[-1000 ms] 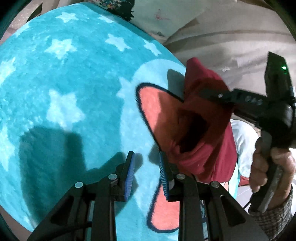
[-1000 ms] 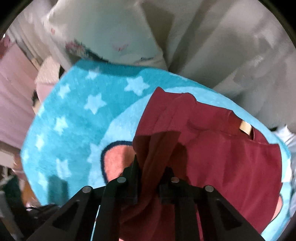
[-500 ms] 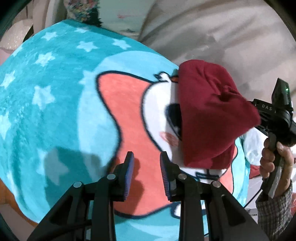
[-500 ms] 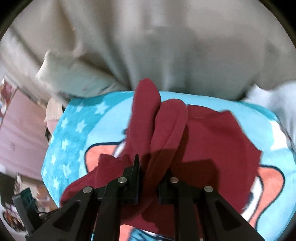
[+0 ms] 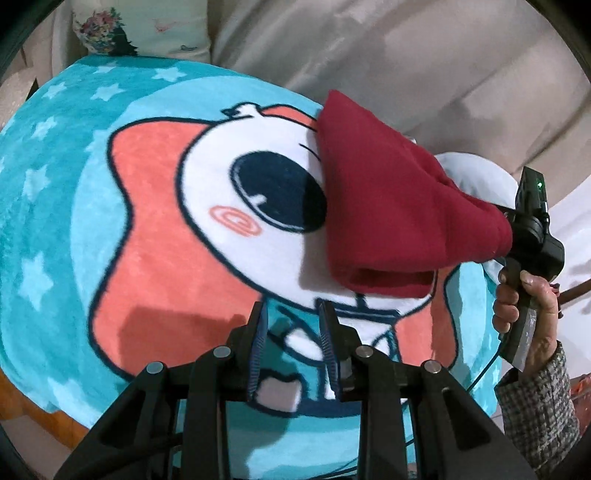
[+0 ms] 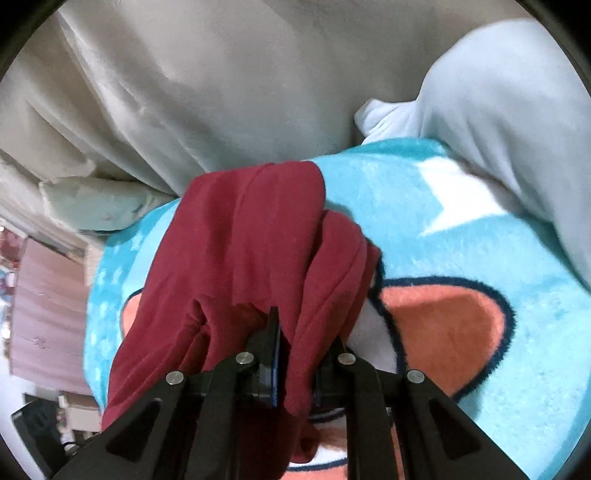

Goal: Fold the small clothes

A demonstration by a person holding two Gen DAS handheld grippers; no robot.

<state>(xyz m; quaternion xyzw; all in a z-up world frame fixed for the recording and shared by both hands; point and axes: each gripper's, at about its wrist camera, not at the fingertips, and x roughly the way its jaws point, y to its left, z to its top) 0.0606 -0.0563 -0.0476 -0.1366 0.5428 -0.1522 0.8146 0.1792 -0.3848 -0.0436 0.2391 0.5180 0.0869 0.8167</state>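
A: What is the biggest thing here?
B: A teal blanket (image 5: 48, 221) with pale stars and a large cartoon face in white and coral, with one big dark eye. Behind it hangs beige cloth (image 5: 406, 55), and a floral pillow (image 5: 147, 29) sits at the far edge.

A: Where is the garment?
B: A dark red garment (image 5: 399, 206) lies folded into a thick bundle on the blanket's right side, over part of the cartoon face. One end is lifted toward the right gripper (image 6: 295, 354).

A: What are the grippers doing?
B: The right gripper's jaws are clenched on a bunched fold of the garment; a hand (image 5: 524, 314) in a checked sleeve holds its handle. The left gripper (image 5: 291, 339) hovers just in front of the bundle, jaws parted and holding nothing.

A: Any writing or labels?
B: None readable. A small green light (image 5: 539, 184) glows on the right gripper's body.
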